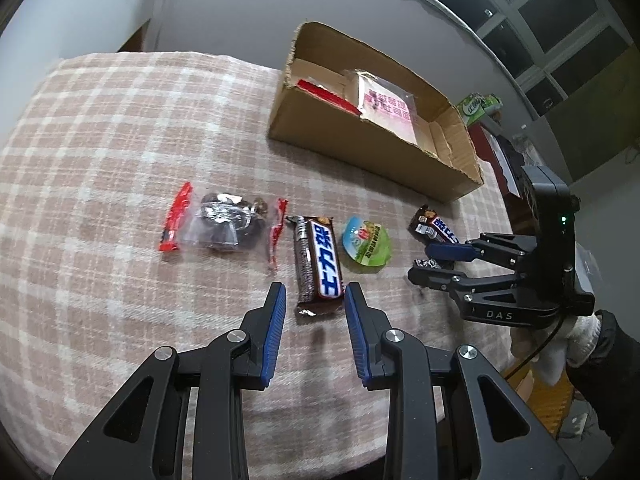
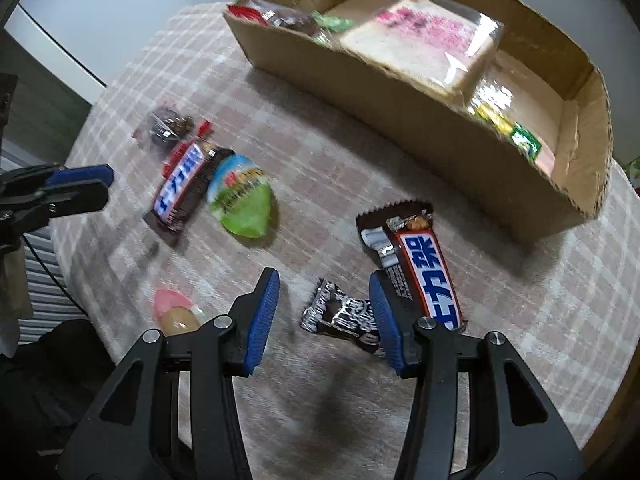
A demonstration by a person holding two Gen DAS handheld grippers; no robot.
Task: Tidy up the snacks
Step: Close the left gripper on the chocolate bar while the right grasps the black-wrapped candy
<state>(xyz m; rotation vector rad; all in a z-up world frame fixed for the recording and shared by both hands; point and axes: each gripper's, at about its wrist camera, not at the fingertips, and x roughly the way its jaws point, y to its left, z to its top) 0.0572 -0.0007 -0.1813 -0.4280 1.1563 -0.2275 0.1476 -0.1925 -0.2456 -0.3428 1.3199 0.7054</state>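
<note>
My right tool stands half open over a small dark wrapper, partly hidden by one finger, contact unclear. My left tool hangs empty, narrowly parted, above a chocolate bar on the worktop.

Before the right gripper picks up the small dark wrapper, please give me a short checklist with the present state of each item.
1. Small dark silver-printed wrapper lies between the right gripper pads: ok.
2. Pads pressing on the wrapper: not ok, a gap shows.
3. Snickers bar apart from the right-hand pad: not ok, it lies close beside it.
4. Cardboard box has free space: ok.
5. Left gripper holds nothing: ok.
</note>
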